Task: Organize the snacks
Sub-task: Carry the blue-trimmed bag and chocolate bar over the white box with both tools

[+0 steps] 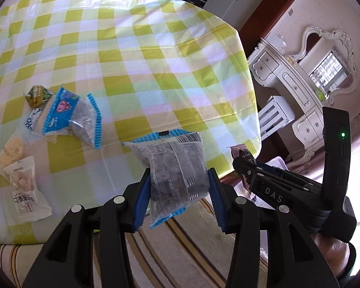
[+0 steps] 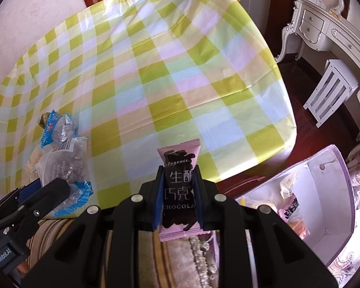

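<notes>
We hold two snacks at once above the near edge of a table covered in a yellow-green, pink and white checked plastic cloth point(image 1: 136, 55). Our left gripper point(image 1: 178, 201) pinches one clear, blue-trimmed packet of dark filling point(image 1: 177, 168) between its blue ribbed pads, the packet hanging tilted over the table's edge. Our right gripper point(image 2: 178, 199) squeezes one pink-and-black chocolate bar wrapper point(image 2: 180, 180), upright, its jaws drawn nearly together on the wrapper's narrow sides.

On the cloth, at the left in the left wrist view, we count five more snacks lying close together: one small green-gold wrapped piece point(image 1: 37, 94), one small blue-and-white candy point(image 1: 33, 118), one blue packet printed with a pink cartoon face point(image 1: 64, 112) with a clear, dark-filled end, one clear bag of pale crackers point(image 1: 9, 152), and one white sachet with red and black print point(image 1: 24, 192).

Both grippers point steeply down toward the table, side by side, the right one showing at the right of the left wrist view. Below it to the right sits one open lavender-walled box point(image 2: 324, 192) with a white interior, already holding several packets, too jumbled to count.
</notes>
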### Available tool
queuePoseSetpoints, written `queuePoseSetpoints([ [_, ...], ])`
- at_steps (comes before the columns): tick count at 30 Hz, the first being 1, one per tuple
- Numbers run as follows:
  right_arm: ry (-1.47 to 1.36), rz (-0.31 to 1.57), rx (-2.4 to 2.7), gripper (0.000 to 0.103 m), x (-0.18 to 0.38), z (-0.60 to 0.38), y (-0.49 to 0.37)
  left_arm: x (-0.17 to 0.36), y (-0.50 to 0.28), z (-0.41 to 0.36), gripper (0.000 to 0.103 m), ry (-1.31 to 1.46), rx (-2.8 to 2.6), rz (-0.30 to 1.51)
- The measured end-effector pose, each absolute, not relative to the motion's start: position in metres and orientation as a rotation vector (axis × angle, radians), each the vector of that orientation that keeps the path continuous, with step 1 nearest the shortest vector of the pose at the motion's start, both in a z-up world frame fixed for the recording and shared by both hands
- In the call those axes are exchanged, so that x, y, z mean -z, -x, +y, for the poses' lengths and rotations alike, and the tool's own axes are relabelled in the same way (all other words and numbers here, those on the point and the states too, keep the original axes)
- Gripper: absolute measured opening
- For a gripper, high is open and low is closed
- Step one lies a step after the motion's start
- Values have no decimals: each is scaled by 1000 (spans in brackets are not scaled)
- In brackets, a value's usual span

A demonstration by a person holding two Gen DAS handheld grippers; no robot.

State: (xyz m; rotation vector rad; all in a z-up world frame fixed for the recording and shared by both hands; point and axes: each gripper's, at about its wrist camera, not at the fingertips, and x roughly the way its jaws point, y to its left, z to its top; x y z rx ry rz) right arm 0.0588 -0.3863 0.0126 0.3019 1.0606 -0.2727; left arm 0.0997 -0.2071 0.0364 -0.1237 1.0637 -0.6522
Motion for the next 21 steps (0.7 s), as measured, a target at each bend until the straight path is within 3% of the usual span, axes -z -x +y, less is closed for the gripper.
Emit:
queuePoseSetpoints([
  [21, -490, 1080, 610, 23, 47, -563, 52, 6, -38, -416, 45, -289, 1037, 1246],
])
